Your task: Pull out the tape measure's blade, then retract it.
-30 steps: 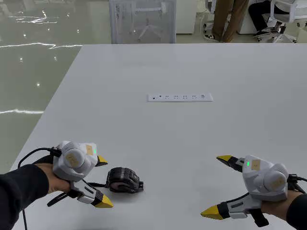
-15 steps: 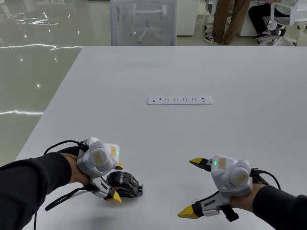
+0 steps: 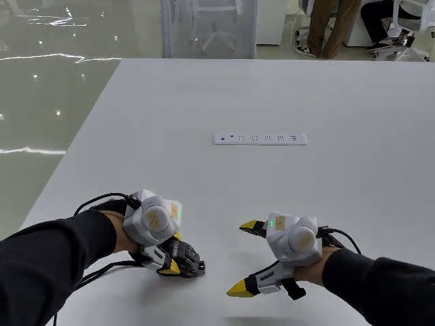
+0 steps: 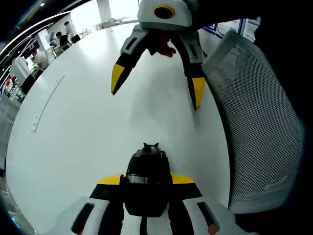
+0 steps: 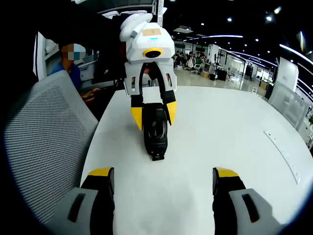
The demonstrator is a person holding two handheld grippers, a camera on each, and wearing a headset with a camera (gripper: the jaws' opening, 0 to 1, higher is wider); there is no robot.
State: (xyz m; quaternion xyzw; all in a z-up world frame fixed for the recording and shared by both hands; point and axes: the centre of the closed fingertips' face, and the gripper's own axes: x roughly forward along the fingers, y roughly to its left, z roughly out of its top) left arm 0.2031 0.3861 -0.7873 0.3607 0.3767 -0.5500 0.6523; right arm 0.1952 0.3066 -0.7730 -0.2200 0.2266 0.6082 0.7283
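A black tape measure (image 3: 187, 258) rests on the white table (image 3: 272, 88) near its front edge. My left gripper (image 3: 173, 253) has its yellow-tipped jaws on either side of the case, shut on it. In the left gripper view the tape measure (image 4: 146, 171) sits between the jaws of my left gripper (image 4: 146, 179), its blade end pointing away. A short way to the right, my right gripper (image 3: 243, 258) is open and holds nothing. The right gripper view has the tape measure (image 5: 155, 128) straight ahead of my right gripper (image 5: 162, 172), with the left gripper (image 5: 154, 113) around it.
A white power strip (image 3: 259, 138) lies flat at the table's middle. Behind my left gripper a grey mesh chair (image 5: 44, 132) stands off the table's edge. Another chair (image 3: 207, 27) and standing people (image 3: 326, 27) are beyond the far edge.
My left gripper has moved right onto the tape measure and shut on it. My right gripper has come left, closer to the tape measure, and stays open.
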